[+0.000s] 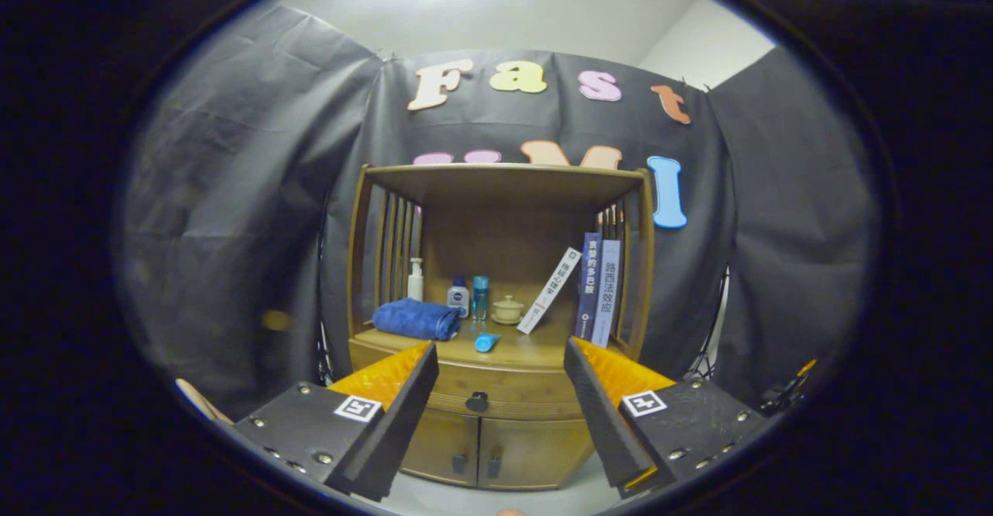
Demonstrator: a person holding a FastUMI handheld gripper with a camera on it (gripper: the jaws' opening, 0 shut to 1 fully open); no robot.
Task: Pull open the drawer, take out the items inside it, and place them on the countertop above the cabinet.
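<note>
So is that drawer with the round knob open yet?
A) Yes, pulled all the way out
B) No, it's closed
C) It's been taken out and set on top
B: the drawer sits flush with the cabinet front, its knob untouched, seen between the fingers of the open gripper, which is short of it.

Staged recording booth as I see it, black cloth wall [233,190] draped round, one wooden cabinet [500,392] dressed home-style, folded towel [415,320], bottles [458,297], books [597,292], my gripper [500,361] spread wide.
</note>
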